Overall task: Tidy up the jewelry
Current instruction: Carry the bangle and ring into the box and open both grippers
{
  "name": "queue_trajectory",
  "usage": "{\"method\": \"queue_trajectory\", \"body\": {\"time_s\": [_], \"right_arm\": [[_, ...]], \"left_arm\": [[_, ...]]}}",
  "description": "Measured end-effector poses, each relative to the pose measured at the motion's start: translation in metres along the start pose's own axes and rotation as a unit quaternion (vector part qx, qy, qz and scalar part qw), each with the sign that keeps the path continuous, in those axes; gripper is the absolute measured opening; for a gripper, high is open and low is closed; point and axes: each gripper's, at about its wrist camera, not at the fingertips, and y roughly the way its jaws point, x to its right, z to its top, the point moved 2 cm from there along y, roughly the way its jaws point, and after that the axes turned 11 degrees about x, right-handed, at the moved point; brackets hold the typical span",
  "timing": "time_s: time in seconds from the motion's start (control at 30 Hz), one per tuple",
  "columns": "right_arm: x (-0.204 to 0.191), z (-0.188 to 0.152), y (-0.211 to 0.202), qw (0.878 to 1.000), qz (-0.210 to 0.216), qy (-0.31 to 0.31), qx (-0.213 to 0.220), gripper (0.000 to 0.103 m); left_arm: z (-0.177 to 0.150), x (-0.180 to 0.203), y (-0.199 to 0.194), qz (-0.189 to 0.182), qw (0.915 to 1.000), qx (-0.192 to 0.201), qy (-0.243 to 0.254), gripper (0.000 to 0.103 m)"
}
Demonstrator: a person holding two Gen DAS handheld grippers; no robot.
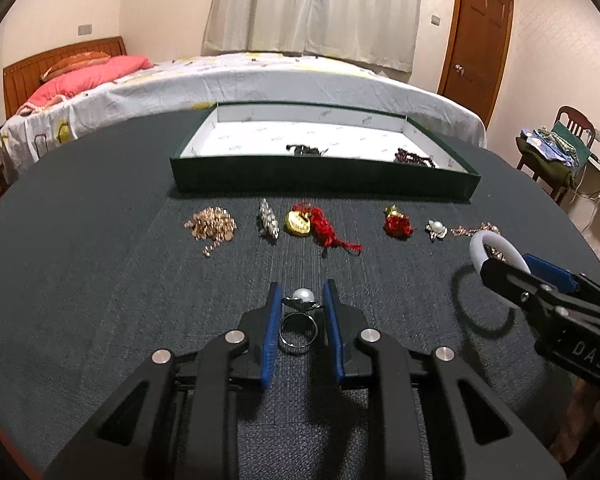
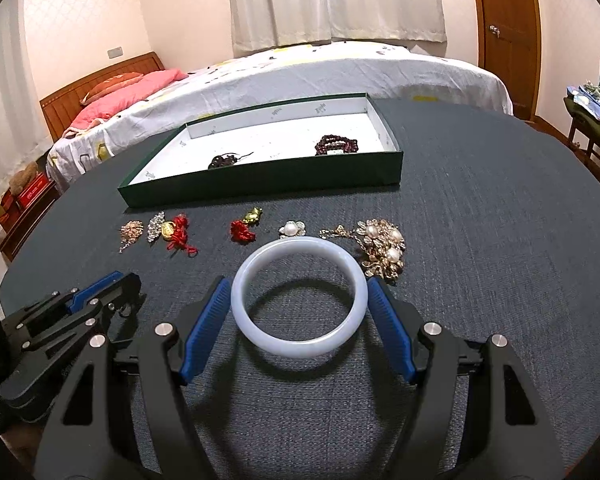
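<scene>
My left gripper (image 1: 299, 292) straddles a silver pearl ring (image 1: 300, 318) on the dark table; both blue pads touch the ring's top. My right gripper (image 2: 298, 284) is shut on a pale white bangle (image 2: 299, 295), held by its sides just above the table; it also shows in the left wrist view (image 1: 496, 246). A green tray with white lining (image 1: 260, 172) stands behind, holding a dark bead bracelet (image 2: 337, 145) and a dark pendant (image 2: 223, 160). Loose pieces lie in a row before the tray: gold chain (image 1: 212, 225), crystal brooch (image 1: 268, 222), gold and red charms (image 1: 312, 224), pearl brooch (image 2: 382, 250).
A bed (image 1: 260, 80) with a pink pillow stands behind the table. A wooden door (image 1: 480, 40) and a chair with clothes (image 1: 556, 148) are at the right. The table's round edge curves off on both sides.
</scene>
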Motion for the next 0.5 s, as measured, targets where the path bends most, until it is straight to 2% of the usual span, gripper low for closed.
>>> {"method": "queue_trajectory", "body": {"time_s": [0.23,0.5], "right_arm": [[-0.005,0.004,-0.005,1.0,0.005,-0.008,0.011,0.069],[-0.013,0.021,-0.009,0.999,0.013,-0.02,0.03,0.069]], "left_arm": [[0.01,0.008,-0.008,-0.004,0.9996,0.021,0.019,0.022],[0.035,0.005,-0.012,-0.006,0.9989,0.044,0.011,0.022]]}}
